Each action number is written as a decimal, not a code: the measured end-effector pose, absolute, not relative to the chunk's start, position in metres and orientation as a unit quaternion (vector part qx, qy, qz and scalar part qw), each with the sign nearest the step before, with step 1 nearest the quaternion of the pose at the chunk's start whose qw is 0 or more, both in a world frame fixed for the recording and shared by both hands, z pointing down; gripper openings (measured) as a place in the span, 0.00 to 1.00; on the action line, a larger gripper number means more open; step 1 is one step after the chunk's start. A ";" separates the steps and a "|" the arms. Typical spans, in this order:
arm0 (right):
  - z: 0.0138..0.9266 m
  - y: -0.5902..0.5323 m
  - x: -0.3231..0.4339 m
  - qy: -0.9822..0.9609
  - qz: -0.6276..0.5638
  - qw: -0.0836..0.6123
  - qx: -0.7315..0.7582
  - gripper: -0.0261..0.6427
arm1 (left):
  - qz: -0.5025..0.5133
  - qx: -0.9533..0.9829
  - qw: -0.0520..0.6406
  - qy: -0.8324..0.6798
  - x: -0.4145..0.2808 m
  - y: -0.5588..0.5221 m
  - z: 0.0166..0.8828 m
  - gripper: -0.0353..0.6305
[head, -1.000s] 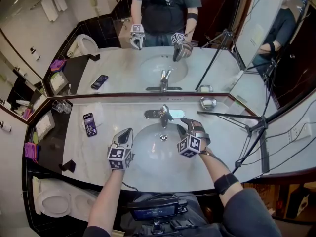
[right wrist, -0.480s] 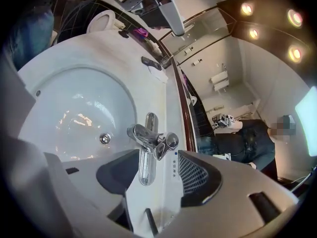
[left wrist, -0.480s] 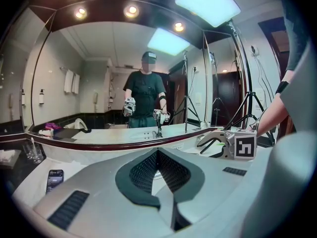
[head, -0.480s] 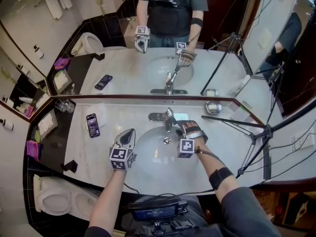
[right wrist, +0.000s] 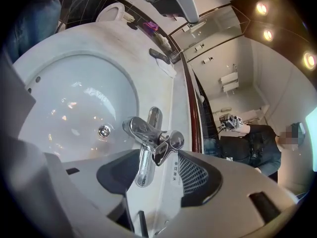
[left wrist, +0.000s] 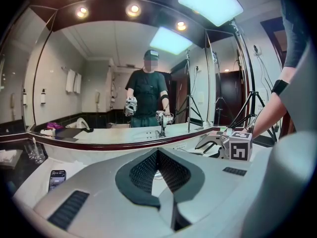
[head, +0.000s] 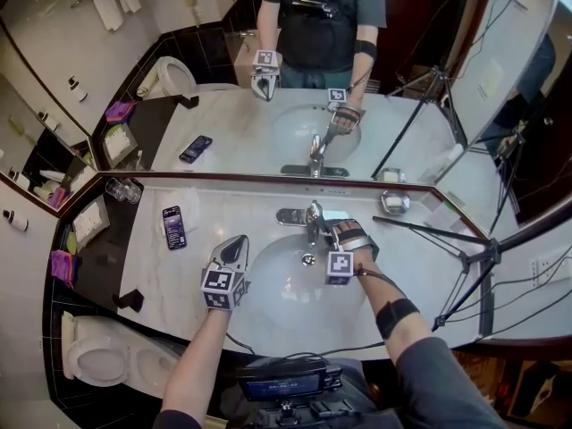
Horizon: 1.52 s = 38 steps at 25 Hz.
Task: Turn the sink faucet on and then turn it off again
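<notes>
Faucet (head: 313, 214), rigid slick chrome, stands at the worktop's (head: 156, 266) back edge behind the basin (head: 277, 286). Its lever (right wrist: 143, 165), best pinched near the tip, lies between the right gripper's (head: 325, 230) just-opened, untouching jaws. The left gripper's (head: 235, 245) jaws sit together, empty.

Bathroom: sink (head: 268, 286), toilet (head: 96, 357), mirror (head: 223, 56)

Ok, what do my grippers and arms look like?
Left gripper and right gripper: light grey shells, dark meshed pads, each with a white cube bearing black square markers. The right gripper's jaws have just been opening, the faucet between them. A black band wraps the right forearm, a thin cable running to it; dark grey sleeve.
</notes>
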State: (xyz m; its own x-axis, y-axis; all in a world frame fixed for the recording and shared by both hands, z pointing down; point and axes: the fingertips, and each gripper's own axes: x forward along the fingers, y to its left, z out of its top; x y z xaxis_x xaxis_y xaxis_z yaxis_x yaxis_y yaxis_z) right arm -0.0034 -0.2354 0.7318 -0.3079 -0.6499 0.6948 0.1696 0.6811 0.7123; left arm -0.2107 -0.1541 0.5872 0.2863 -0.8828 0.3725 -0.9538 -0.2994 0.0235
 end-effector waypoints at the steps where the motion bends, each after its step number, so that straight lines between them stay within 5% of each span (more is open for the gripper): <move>1: 0.731 -0.237 -0.006 -0.724 -0.364 0.563 0.164 0.43 | 0.146 0.793 0.122 -0.579 -0.211 -0.155 0.587 0.05; 38: 0.666 -0.279 -0.035 -0.760 -0.334 0.515 0.214 0.40 | 0.151 0.793 0.131 -0.576 -0.207 -0.166 0.601 0.05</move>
State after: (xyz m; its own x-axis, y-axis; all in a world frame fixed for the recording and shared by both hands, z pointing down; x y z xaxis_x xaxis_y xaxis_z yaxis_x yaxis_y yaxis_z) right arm -0.0355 -0.2792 0.6655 -0.3771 -0.6696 0.6399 0.0193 0.6851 0.7282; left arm -0.2074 -0.1661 0.6008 0.2917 -0.8732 0.3904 -0.9525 -0.3027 0.0345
